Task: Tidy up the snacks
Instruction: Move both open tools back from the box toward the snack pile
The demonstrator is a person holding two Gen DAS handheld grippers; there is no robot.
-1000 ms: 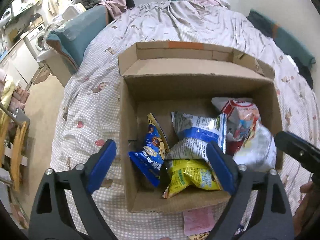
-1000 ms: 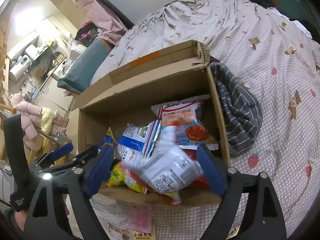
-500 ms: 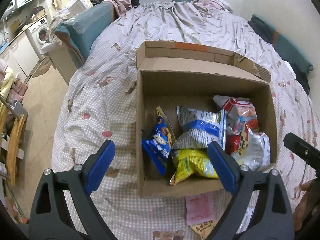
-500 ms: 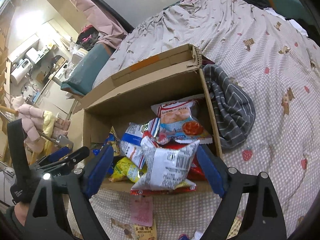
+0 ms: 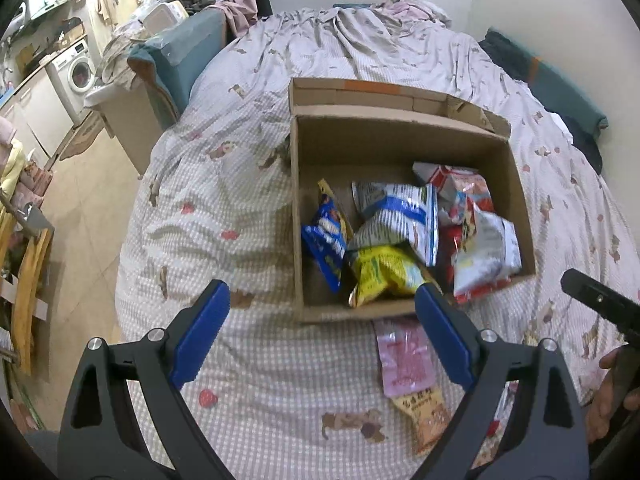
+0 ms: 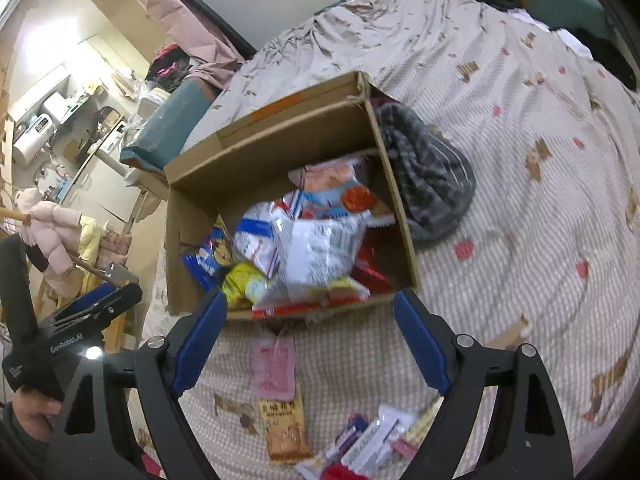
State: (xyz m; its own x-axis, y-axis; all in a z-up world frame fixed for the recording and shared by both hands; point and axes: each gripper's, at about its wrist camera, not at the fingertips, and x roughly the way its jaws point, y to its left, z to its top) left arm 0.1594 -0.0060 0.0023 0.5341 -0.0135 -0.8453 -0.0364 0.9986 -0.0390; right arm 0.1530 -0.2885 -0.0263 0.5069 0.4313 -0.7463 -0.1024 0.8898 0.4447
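Observation:
A cardboard box (image 5: 404, 132) (image 6: 280, 148) stands on the bed with several snack bags in it: a blue bag (image 5: 326, 240), a yellow bag (image 5: 384, 272), a white-and-blue bag (image 5: 404, 216) and a silver-white bag (image 6: 320, 252) on top at the right. My left gripper (image 5: 322, 330) hangs open and empty before the box's near left corner. The right gripper (image 6: 310, 334) is open and empty too, just in front of the box's near wall. A pink packet (image 6: 274, 368) and an orange packet (image 6: 282, 428) lie on the bedspread under it.
More small packets (image 6: 372, 440) lie on the bedspread near the lower edge. A grey striped cloth (image 6: 428, 184) is bunched against the box's right side. The bed's left edge drops to the floor (image 5: 80, 216); a washing machine (image 5: 78, 74) stands beyond.
Both grippers have drawn back from the box, so it looks smaller and farther. The silver-white bag that was between the right fingers now lies in the box. Loose packets have come into view.

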